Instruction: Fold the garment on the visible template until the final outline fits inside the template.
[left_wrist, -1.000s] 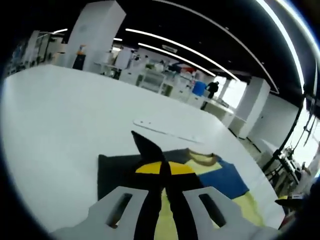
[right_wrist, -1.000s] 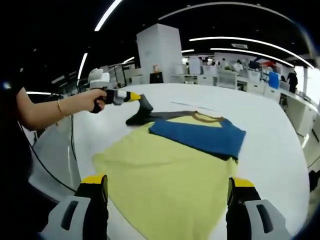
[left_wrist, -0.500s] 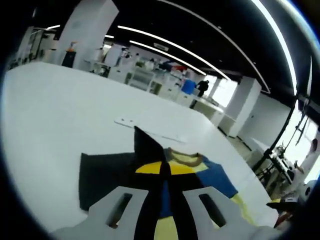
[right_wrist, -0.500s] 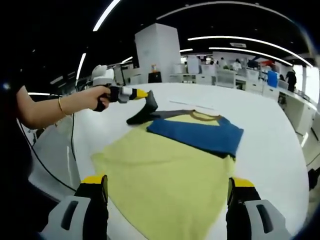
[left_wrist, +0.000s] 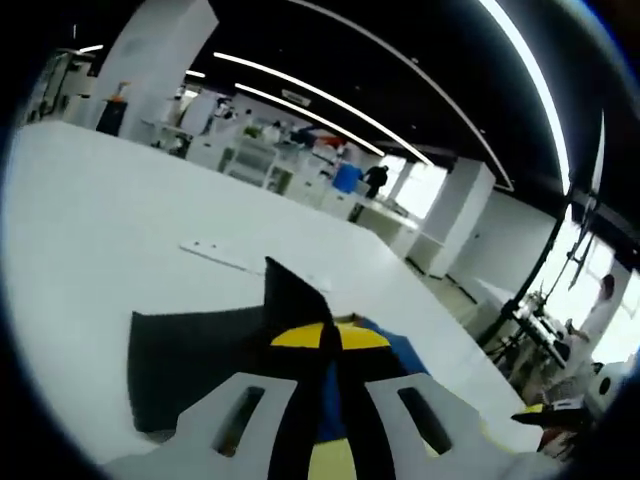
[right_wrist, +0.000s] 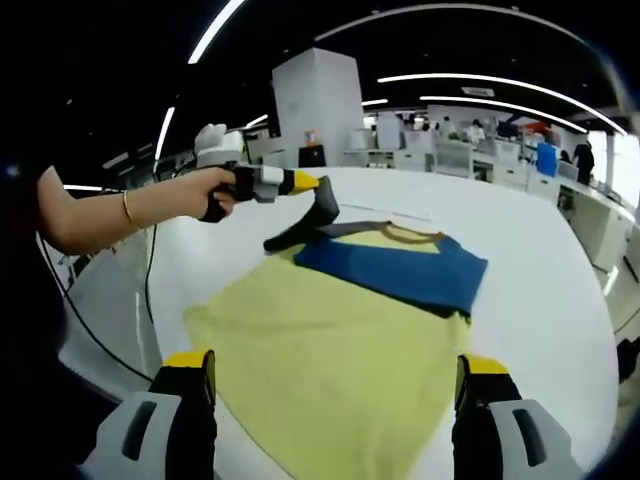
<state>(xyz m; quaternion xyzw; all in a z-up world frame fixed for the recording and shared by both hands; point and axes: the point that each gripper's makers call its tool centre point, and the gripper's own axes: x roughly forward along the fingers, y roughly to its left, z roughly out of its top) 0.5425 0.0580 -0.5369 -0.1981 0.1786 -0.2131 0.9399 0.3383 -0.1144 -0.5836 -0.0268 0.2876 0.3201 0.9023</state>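
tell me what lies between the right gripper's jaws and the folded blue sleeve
In the right gripper view, the yellow body of the shirt fills that stretch: flat cloth runs from the open right gripper up to the blue sleeve, with nothing lying on it.

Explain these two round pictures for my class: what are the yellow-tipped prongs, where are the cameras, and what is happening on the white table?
A person holds a handheld grasping tool in each hand, with a camera riding on each. In the right gripper view, the right tool shows open jaws at the bottom, empty. Ahead, on the large white table, lies a yellow T-shirt with blue sleeves, one blue sleeve folded across the chest. The person's hand holds the left tool, shut on the dark sleeve, lifting it. The left gripper view looks along those closed jaws.
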